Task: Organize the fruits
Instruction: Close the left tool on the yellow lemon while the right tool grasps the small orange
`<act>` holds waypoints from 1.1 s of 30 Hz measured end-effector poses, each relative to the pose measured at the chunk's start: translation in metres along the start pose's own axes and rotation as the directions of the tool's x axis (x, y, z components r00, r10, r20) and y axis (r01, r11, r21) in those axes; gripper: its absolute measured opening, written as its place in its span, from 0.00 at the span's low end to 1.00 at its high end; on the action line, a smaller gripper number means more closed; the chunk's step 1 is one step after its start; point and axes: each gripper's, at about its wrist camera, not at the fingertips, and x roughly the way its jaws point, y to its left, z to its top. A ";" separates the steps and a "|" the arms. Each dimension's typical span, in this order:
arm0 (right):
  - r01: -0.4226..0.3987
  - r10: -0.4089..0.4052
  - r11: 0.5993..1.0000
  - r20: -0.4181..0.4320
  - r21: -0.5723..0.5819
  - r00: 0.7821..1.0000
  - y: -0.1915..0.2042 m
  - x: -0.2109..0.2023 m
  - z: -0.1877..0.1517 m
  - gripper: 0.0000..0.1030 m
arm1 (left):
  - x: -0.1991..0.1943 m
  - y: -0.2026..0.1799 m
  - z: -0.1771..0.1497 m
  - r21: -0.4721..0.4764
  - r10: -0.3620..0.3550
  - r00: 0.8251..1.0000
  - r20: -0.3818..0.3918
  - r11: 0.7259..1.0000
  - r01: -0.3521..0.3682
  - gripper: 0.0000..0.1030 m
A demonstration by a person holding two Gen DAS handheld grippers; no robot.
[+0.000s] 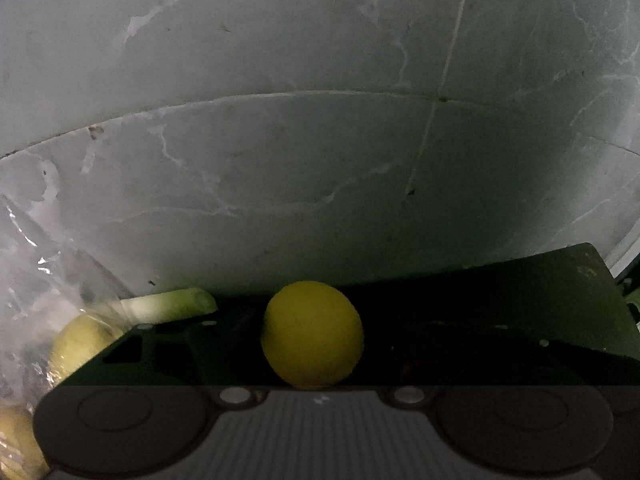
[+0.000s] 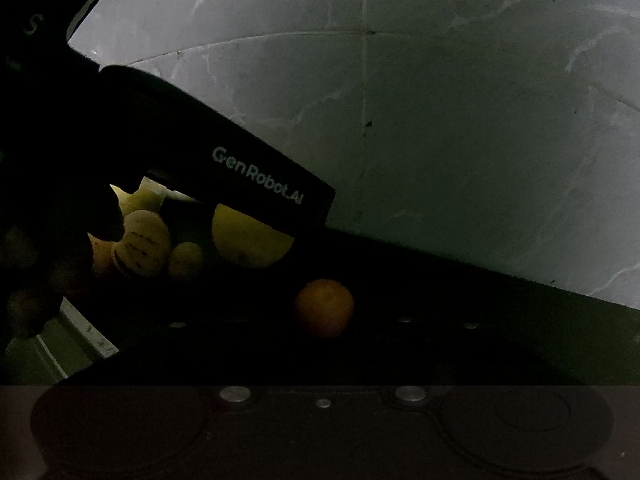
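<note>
In the left wrist view a round yellow fruit (image 1: 312,334) sits dead centre ahead of the left gripper (image 1: 316,364), seemingly between its dark fingers, though whether they clamp it I cannot tell; a clear plastic bag (image 1: 28,280) at far left holds pale yellow fruits (image 1: 80,344); the right gripper (image 2: 324,352) faces a small round orange fruit (image 2: 325,308) straight ahead (grip likewise unclear), with speckled yellowish fruits (image 2: 144,246) piled to its left.

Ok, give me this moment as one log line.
left gripper: shut on lemon | right gripper: shut on orange | other fruit in plastic bag
</note>
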 end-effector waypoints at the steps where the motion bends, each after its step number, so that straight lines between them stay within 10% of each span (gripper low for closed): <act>1: 0.000 0.000 1.000 -0.001 0.001 1.000 0.001 0.001 0.000 0.38 | 0.001 0.000 -0.001 0.001 0.003 1.000 0.001 1.000 -0.003 0.65; 18: 0.031 -0.031 0.999 0.003 -0.012 1.000 0.013 -0.005 -0.008 0.33 | -0.020 0.014 -0.006 -0.006 0.007 1.000 0.012 1.000 -0.007 0.53; 24: 0.045 -0.044 0.999 0.009 -0.016 0.999 0.021 -0.018 -0.007 0.33 | -0.040 0.023 -0.008 -0.020 -0.041 0.998 0.044 0.999 0.041 0.30; 33: 0.081 -0.081 0.997 0.004 0.001 0.997 0.023 -0.035 -0.015 0.33 | -0.043 0.000 -0.004 0.057 -0.034 0.999 0.030 0.998 0.033 0.49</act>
